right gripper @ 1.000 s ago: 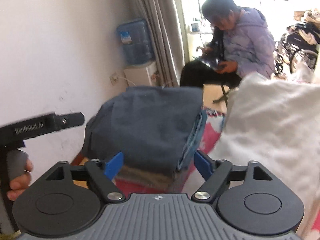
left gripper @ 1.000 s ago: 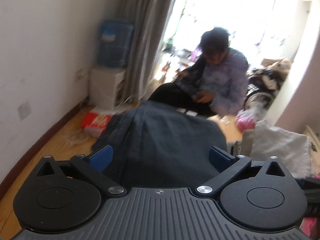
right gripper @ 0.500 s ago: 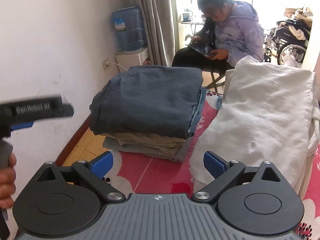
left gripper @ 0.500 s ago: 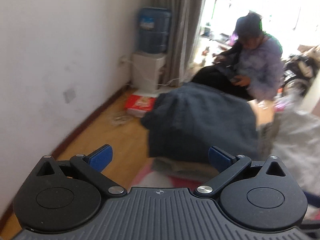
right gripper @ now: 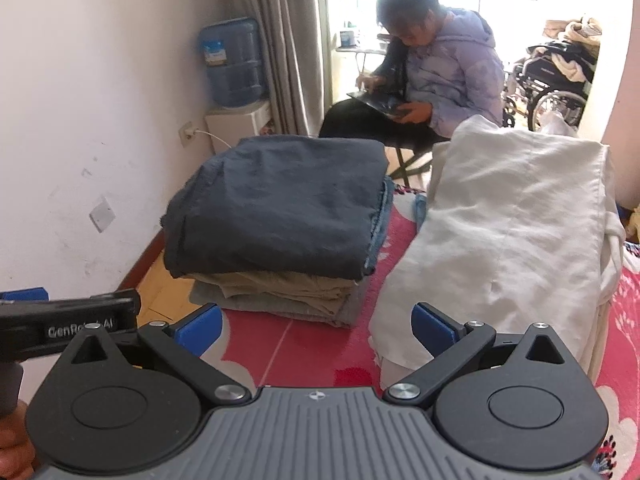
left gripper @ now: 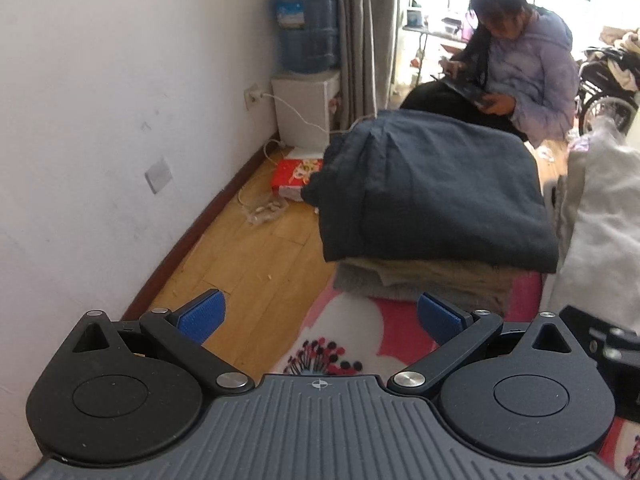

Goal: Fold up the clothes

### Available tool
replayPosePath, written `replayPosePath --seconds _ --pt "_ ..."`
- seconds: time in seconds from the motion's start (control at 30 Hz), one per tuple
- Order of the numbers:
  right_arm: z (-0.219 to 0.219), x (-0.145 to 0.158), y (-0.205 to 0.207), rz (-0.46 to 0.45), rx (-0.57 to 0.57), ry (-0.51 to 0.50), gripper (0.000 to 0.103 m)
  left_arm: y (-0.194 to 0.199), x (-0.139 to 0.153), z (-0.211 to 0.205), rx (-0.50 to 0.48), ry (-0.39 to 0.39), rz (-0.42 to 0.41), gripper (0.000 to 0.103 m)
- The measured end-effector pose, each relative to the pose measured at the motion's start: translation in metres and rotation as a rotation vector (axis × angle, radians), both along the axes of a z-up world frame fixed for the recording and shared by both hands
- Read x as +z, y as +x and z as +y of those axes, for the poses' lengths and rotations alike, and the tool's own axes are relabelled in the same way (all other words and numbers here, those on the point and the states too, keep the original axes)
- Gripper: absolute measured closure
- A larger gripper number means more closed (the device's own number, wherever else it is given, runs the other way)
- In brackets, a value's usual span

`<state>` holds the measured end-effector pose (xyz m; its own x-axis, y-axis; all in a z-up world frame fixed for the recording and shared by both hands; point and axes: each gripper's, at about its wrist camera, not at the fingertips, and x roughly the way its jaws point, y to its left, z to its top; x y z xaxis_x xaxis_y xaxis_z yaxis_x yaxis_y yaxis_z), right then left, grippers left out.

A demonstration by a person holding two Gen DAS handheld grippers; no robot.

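- Hovering with both tools empty: left gripper [left gripper: 318,314] has its jaws spread wide over the blanket edge, nothing between the blue pads [left gripper: 202,314]; right gripper [right gripper: 316,322] is equally wide and unloaded.
- Folded stack [right gripper: 280,236] sits at the left edge of the red floral blanket [right gripper: 276,352], dark navy garment [left gripper: 436,196] on top, tan and grey layers under it.
- Next piece looks like the cream garment [right gripper: 508,232], heaped just right of the stack and not yet flattened.
- Risk 1: the stack sits hard on the blanket edge, with the top layer overhanging toward the wood floor [left gripper: 248,268]. A nudge from the left tool could tip it off that side.
- Risk 2: pinching only one layer of the cream cloth gives an uneven lift, and the rest drags and bunches.
- Risk 3: cream hem lies near the stack base; pulling it sideways could catch and skew the bottom layers.
- Risk 4: the two tools are close, the left one's body showing at the left of the right wrist view; crossing paths could make them collide.
- Seated person [right gripper: 440,68] and water dispenser [left gripper: 306,76] are well apart from the work, no concern.
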<state>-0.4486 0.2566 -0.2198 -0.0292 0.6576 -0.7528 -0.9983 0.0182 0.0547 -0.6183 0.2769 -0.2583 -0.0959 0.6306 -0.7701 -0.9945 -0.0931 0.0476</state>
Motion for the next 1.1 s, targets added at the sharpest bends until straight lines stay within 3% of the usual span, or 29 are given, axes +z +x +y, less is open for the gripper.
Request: replayPosePath --seconds 0.33,1.1 --pt "0.008 -0.007 0.003 -0.034 -0.038 -0.025 0.0 0.012 -0.008 -0.003 -0.044 -0.029 0.014 0.0" --pt "0.015 -0.021 0.009 -0.073 -0.064 -0.076 0.0 0.015 -0.015 0.002 -0.045 -0.049 0.037 0.0"
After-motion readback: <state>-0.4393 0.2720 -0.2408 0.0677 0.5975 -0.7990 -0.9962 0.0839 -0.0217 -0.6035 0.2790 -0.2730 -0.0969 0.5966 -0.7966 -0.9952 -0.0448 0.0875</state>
